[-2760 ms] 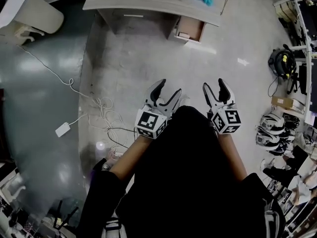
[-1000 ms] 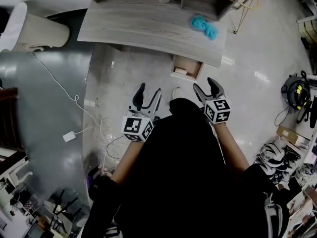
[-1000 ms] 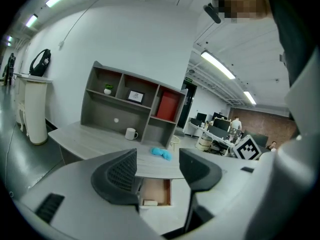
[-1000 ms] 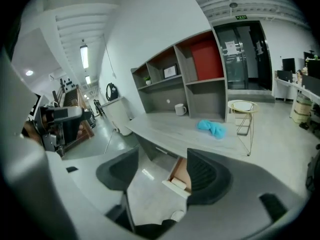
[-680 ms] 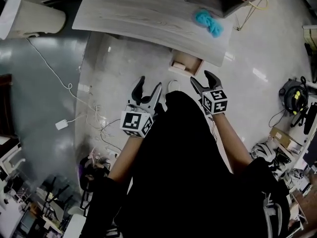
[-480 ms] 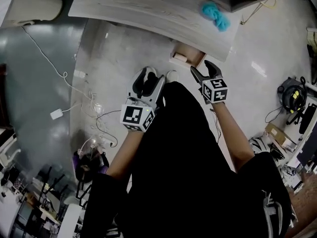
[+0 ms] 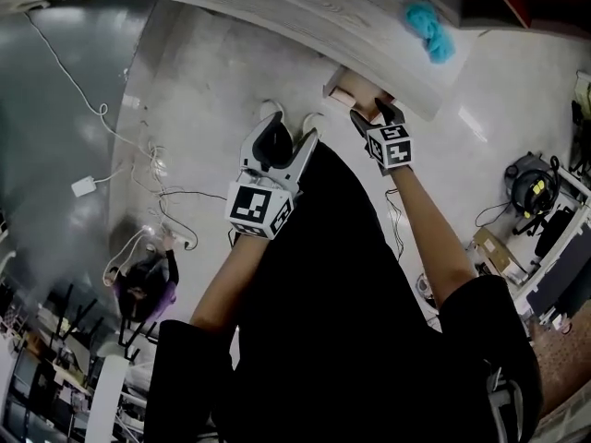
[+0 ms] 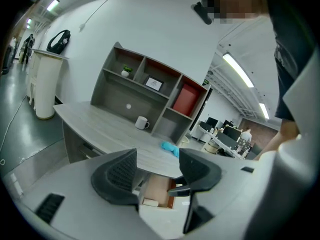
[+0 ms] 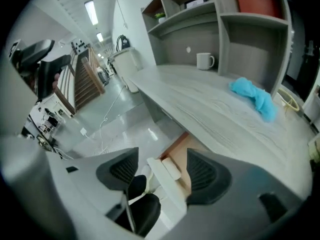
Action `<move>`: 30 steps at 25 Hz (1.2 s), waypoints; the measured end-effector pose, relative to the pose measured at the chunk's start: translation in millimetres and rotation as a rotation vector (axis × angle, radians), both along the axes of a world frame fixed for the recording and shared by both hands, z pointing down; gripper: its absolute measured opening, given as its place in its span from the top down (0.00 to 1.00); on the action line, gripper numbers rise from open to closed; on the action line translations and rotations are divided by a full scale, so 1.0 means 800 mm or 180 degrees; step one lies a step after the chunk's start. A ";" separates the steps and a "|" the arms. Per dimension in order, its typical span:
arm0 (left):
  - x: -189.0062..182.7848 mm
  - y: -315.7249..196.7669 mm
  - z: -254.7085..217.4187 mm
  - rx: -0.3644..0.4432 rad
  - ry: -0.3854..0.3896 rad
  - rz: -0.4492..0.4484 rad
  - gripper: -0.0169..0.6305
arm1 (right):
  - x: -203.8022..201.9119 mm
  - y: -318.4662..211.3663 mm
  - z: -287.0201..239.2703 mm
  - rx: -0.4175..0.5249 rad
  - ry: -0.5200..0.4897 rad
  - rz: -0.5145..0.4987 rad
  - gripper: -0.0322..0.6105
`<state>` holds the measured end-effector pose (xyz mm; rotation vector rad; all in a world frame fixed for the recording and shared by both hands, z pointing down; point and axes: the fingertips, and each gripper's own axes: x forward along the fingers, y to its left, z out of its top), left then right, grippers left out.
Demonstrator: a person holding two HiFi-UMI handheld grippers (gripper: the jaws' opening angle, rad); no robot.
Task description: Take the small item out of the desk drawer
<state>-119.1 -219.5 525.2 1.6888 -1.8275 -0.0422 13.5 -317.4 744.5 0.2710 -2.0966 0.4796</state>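
Two pairs of fingers are held apart, empty; the small white block point(image 9: 171, 169) is seen in the drawer's point(image 9: 189, 145) front corner, directly ahead of the nearer right gripper point(image 7: 376, 113), the left gripper point(image 7: 280, 142) farther off.

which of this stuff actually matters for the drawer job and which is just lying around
For the job: desk drawer, open; small white item in it; right gripper, open, at the drawer.

Lying about: blue cloth and white mug on the desk; cables on the floor.
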 end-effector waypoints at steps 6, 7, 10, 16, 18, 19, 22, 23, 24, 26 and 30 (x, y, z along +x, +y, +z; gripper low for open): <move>-0.003 0.001 0.035 -0.0090 0.0109 -0.0054 0.60 | -0.005 -0.002 0.071 -0.0029 0.0301 -0.0339 0.50; -0.004 0.003 0.040 -0.0104 0.0122 -0.0069 0.60 | -0.008 -0.001 0.082 -0.0028 0.0340 -0.0419 0.50; -0.006 0.008 0.054 -0.0145 0.0154 -0.0130 0.60 | -0.015 0.002 0.111 -0.0033 0.0427 -0.0639 0.50; -0.010 0.013 0.081 -0.0204 0.0191 -0.0235 0.60 | -0.015 0.012 0.171 -0.0229 0.0637 -0.0971 0.50; -0.014 0.015 0.083 -0.0214 0.0191 -0.0273 0.60 | -0.017 0.013 0.183 -0.0226 0.0683 -0.1040 0.50; -0.017 0.017 0.085 -0.0223 0.0192 -0.0293 0.60 | -0.019 0.012 0.189 -0.0210 0.0705 -0.1068 0.51; -0.021 0.021 0.098 -0.0262 0.0221 -0.0350 0.60 | -0.021 0.005 0.208 -0.0160 0.0794 -0.1154 0.53; -0.022 0.021 0.103 -0.0276 0.0236 -0.0362 0.60 | -0.020 0.005 0.214 -0.0157 0.0830 -0.1211 0.53; -0.023 0.022 0.109 -0.0288 0.0247 -0.0372 0.60 | -0.020 0.006 0.220 -0.0151 0.0865 -0.1287 0.53; -0.027 0.023 0.117 -0.0310 0.0257 -0.0383 0.60 | -0.019 0.010 0.230 -0.0137 0.0955 -0.1462 0.53; -0.030 0.022 0.125 -0.0350 0.0271 -0.0402 0.60 | -0.013 0.016 0.250 -0.0067 0.1083 -0.1727 0.56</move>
